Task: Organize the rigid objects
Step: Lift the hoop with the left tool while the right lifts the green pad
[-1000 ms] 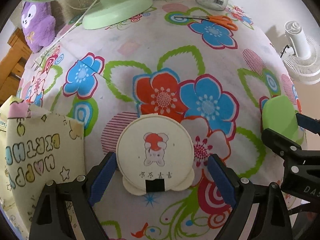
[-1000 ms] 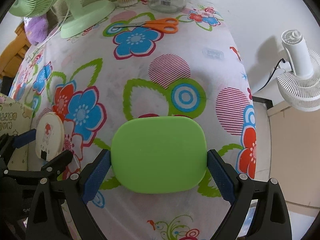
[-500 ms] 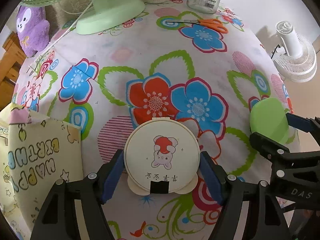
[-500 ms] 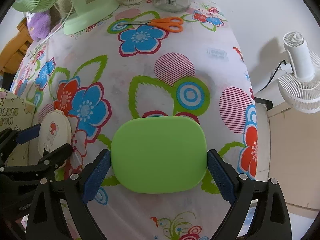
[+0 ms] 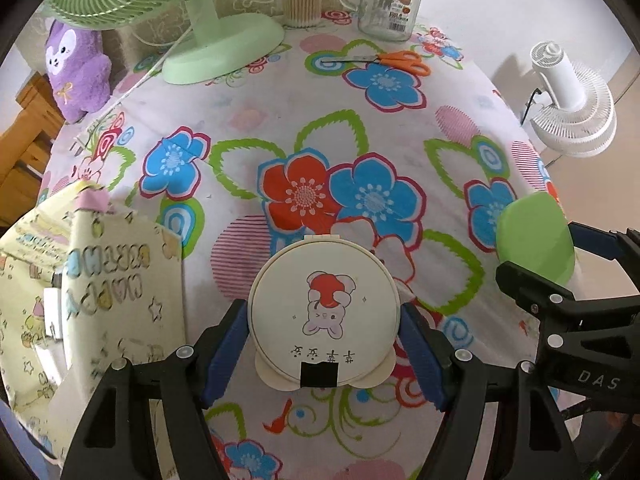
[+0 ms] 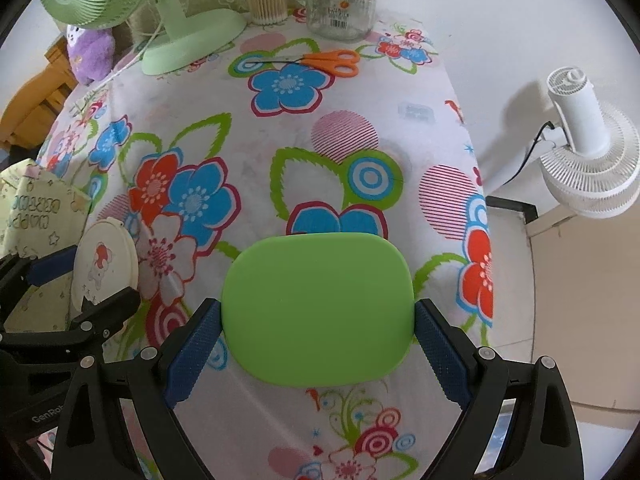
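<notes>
A round cream case point(image 5: 324, 312) with a bunny picture sits between the blue pads of my left gripper point(image 5: 322, 316), which is shut on its sides just above the flowered tablecloth point(image 5: 280, 128). My right gripper point(image 6: 318, 312) is shut on a flat green rounded box point(image 6: 318, 304), pads pressing both short sides. In the left wrist view the green box point(image 5: 534, 240) and right gripper point(image 5: 556, 260) hang at the right table edge. The right wrist view shows the cream case point(image 6: 106, 268) in the left gripper point(image 6: 84, 288) at far left.
A yellow birthday gift bag point(image 5: 100, 280) stands open at the left. At the back are a green desk fan point(image 5: 216, 44), a purple plush point(image 5: 76, 68), a cotton-swab tub point(image 5: 302, 2), a glass jar point(image 5: 388, 0) and orange scissors point(image 5: 400, 62). A white fan point(image 5: 572, 112) stands beyond the right edge.
The left jaws closed from wide apart onto the cream case. Both grippers then rose a little from the cloth, each with its object.
</notes>
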The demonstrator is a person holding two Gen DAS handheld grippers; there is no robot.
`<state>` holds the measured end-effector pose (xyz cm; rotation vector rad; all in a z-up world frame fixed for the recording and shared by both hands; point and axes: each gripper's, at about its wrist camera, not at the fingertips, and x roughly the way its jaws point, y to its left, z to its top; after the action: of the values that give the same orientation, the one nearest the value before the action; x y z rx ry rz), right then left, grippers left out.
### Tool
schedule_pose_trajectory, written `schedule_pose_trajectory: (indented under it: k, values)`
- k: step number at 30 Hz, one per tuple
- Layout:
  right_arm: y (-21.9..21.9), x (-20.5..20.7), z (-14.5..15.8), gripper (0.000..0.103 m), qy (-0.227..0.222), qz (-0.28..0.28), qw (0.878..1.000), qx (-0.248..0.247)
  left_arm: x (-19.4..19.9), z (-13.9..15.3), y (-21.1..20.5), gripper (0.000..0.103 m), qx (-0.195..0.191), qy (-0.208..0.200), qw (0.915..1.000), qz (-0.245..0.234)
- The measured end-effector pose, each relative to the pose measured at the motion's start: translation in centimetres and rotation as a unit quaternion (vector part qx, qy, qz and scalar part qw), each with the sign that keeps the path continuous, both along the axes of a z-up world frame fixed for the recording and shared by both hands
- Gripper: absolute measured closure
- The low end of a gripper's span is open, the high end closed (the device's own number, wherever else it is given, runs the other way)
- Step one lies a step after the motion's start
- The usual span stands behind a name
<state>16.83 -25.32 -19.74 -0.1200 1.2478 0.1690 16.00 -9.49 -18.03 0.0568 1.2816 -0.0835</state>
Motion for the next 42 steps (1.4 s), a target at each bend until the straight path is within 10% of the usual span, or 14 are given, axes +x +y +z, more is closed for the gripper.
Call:
schedule_pose_trajectory:
  k: [42]
  values:
    - [6.3,-8.4,9.5,0.008,-0.073,-0.004,0.997,0.017,-8.2,10.3,5.0,0.027,-0.005,-0.067,0.9975,-0.023]
